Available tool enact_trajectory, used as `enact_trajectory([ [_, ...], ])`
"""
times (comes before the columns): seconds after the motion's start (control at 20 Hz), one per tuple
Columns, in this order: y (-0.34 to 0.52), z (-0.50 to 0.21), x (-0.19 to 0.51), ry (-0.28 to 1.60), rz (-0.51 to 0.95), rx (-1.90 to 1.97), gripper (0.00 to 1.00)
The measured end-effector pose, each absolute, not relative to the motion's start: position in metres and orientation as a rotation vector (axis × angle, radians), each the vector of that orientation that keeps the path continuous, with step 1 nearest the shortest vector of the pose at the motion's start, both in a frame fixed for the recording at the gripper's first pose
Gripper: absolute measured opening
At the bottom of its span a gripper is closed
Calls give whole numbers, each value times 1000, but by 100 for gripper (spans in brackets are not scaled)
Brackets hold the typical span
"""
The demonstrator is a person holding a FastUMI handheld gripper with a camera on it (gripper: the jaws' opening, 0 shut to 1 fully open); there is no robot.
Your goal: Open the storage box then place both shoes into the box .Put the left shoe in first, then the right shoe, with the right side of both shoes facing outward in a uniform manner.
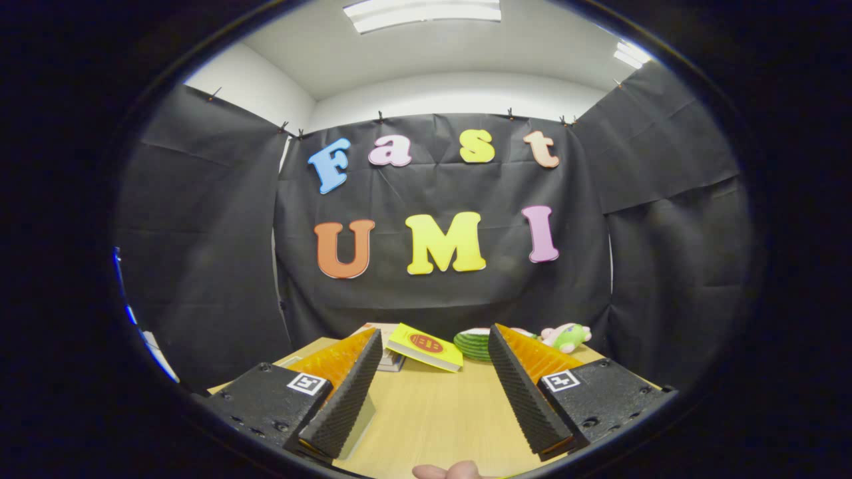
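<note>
The gripper (pixel 432 392) is held level above the wooden table (pixel 432 419), its fingers spread wide with nothing between them. Beyond them lie a yellow book (pixel 426 347), a green striped thing (pixel 472 346) and a plush toy (pixel 566 336) (far right). Where the box and shoes lie I cannot tell, so the step stays unsettled. A fingertip (pixel 446 472) shows nearest.

Wooden table (pixel 432 419); yellow book (pixel 426 347) on stacked books (pixel 389 359); green striped object (pixel 474 346); plush toy (pixel 566 336) at far edge.
</note>
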State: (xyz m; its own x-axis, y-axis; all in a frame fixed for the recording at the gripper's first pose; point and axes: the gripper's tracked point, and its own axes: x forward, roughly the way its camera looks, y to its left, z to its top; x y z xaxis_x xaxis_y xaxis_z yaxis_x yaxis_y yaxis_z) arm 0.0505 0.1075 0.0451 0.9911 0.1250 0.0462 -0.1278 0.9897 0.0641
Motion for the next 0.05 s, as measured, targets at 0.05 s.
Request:
enact_trajectory([
  [0.05,107,47,50,-43,121,66,100],
])
